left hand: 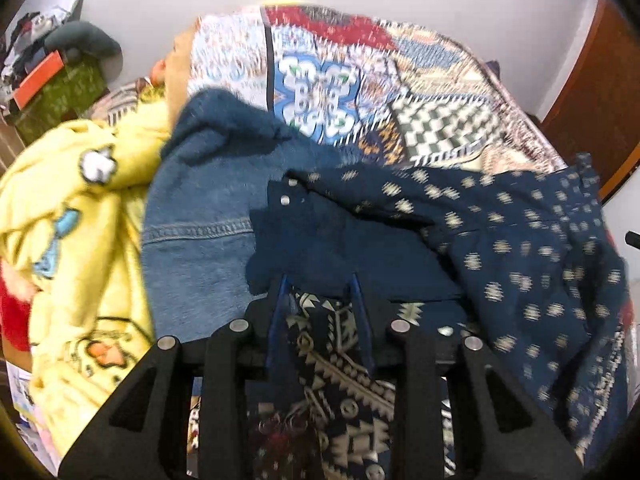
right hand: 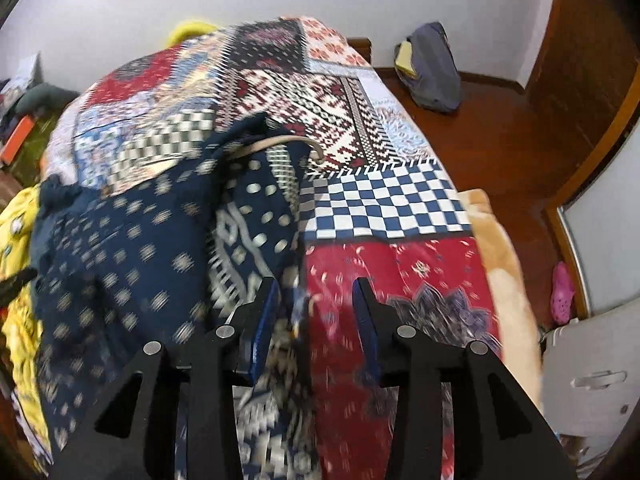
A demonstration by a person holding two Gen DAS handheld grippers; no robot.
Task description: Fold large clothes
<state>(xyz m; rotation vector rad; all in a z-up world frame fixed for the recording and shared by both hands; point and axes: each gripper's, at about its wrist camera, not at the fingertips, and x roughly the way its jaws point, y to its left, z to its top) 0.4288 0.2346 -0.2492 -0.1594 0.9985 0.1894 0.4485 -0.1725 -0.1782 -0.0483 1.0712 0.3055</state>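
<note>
Two wrist views, steeply down and close, sharing navy patterned garment (left hand: 520,240) and patchwork bedspread (right hand: 400,208).

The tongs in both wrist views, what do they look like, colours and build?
Both match. The left tongs and right tongs are matte black angular plastic, each finger on two linkage bars with triangular cut-outs and round silver pivot pins. The fingers carry blue pads on their inner faces, as on the right fingers. No cables, markings, hands or sleeves show.

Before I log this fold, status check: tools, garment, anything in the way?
Both tools open, left, right. Navy garment slack between them, crumpled on quilt. Denim jacket crowds left.
</note>
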